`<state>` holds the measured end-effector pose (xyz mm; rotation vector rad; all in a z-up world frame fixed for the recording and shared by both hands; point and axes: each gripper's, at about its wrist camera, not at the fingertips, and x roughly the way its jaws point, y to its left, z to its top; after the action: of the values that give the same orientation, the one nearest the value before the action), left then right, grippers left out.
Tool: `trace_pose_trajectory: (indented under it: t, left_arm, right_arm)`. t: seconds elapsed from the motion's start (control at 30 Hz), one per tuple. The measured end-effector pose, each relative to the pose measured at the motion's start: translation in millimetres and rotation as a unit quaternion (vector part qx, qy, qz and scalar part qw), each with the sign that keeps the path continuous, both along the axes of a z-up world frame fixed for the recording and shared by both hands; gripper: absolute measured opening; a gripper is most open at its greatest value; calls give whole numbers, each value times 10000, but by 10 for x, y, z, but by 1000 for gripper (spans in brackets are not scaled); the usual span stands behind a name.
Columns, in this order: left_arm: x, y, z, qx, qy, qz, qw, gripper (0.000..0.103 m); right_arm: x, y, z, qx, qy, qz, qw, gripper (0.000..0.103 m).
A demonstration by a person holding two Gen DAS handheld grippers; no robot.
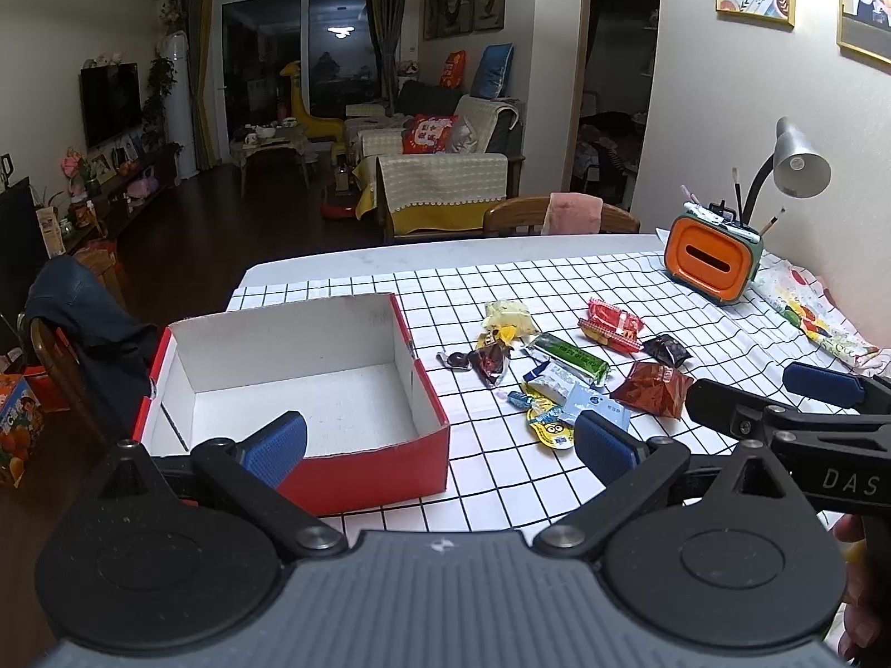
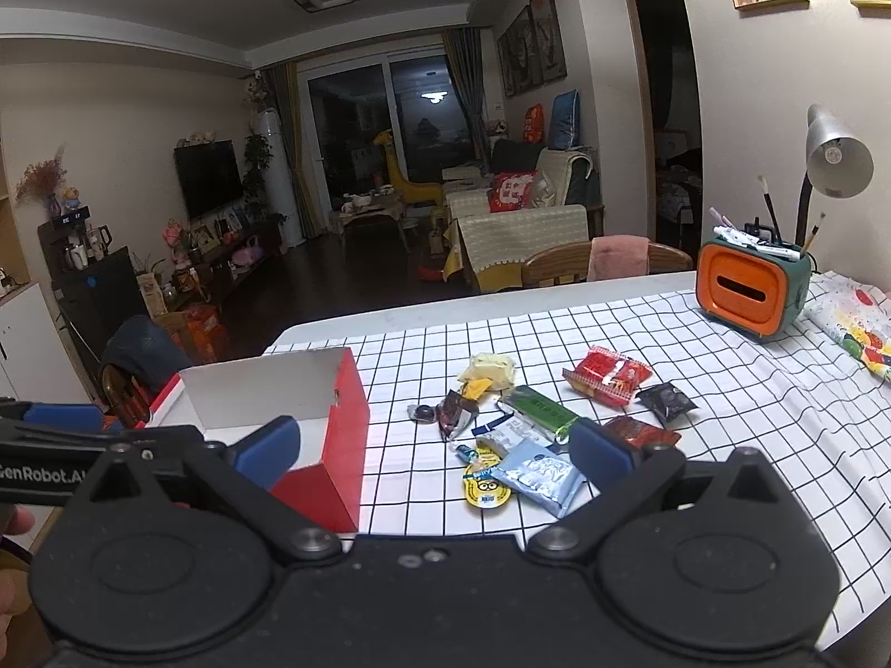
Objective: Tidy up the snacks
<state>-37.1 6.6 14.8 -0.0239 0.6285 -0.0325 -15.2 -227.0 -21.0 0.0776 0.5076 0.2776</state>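
Observation:
A red cardboard box (image 1: 378,459) with a white, bare inside stands on the checked tablecloth at the left; it also shows in the right wrist view (image 2: 348,445). A pile of snack packets lies to its right: a green bar (image 1: 571,356), a red packet (image 1: 612,323), a dark red pouch (image 1: 654,387), a light blue packet (image 2: 537,473) and a yellow minion cup (image 2: 486,490). My left gripper (image 1: 440,445) is open and empty above the box's near right corner. My right gripper (image 2: 434,453) is open and empty above the pile's near edge.
An orange and green pen holder (image 1: 713,264) and a grey desk lamp (image 1: 799,164) stand at the table's back right. A colourful bag (image 1: 818,320) lies at the right edge. Wooden chairs (image 1: 562,217) stand behind and left of the table.

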Motion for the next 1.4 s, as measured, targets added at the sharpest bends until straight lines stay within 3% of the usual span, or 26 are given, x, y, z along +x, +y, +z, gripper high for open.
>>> trace_pose_trajectory:
  t: [0.43, 0.77, 1.03, 1.4]
  left_arm:
    - [281, -171, -140, -62, 259, -12, 9996, 103]
    - [754, -469, -346, -15, 700, 73, 9975, 103]
    - [1187, -756, -530, 146, 976, 174, 9950, 102]
    - [1953, -906, -800, -31, 1493, 594, 9870, 102]
  right_arm:
    - [189, -159, -89, -192, 82, -76, 9998, 103]
    - [747, -609, -400, -388, 629, -190, 9971, 98]
    - [1282, -898, -668, -993, 764, 509, 9908, 95]
    - [2061, -1088, -1134, -1900, 1035, 1664, 9620, 91]
